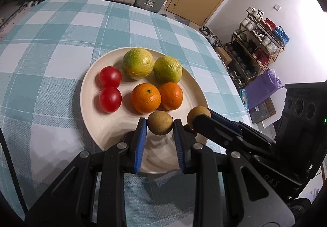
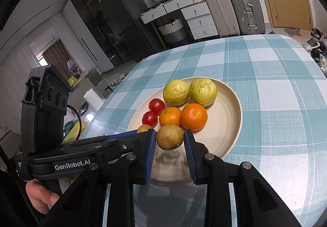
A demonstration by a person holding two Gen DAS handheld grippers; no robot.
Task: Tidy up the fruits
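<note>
Left gripper [image 1: 160, 124] pinching one brown fruit [image 1: 160, 125], right gripper [image 2: 169, 138] pinching the other brown fruit [image 2: 169, 137], ahead on the plate [image 1: 90, 104] two tomatoes [image 1: 110, 76], two oranges [image 1: 146, 97], two green guavas [image 1: 137, 62].

glossy tomatoes [image 1: 110, 76], woven checked tablecloth [image 1: 51, 47]

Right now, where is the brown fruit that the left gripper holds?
In the left wrist view, the brown fruit sits between the left gripper fingers, over the plate near rim, just in front of the two oranges.
</note>
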